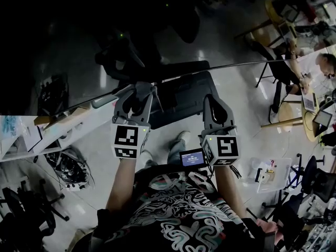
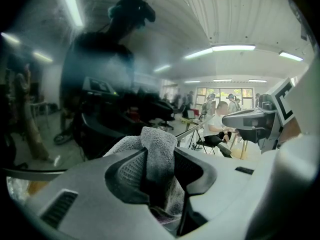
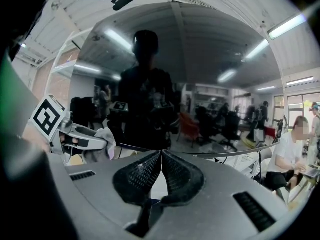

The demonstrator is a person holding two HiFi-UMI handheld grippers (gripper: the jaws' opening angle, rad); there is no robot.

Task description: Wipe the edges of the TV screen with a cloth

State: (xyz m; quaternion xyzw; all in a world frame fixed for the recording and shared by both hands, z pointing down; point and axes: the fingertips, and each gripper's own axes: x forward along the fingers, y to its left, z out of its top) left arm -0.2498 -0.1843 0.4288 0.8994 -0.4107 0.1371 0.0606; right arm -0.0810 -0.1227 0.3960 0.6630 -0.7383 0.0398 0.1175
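The TV screen is a dark, reflective pane that fills the top of the head view; its thin edge runs slantwise across the picture. A grey terry cloth sticks up from between the jaws of my left gripper, which is shut on it. This left gripper is held up against the screen's edge. To its right my right gripper is level with it, just below the edge. Its jaws are pressed together with nothing between them. The screen mirrors the person in front of it.
People sit at tables at the right. Office chairs stand at the lower right and lower left. A cluttered white desk lies at the left. A small lit device hangs at the person's chest.
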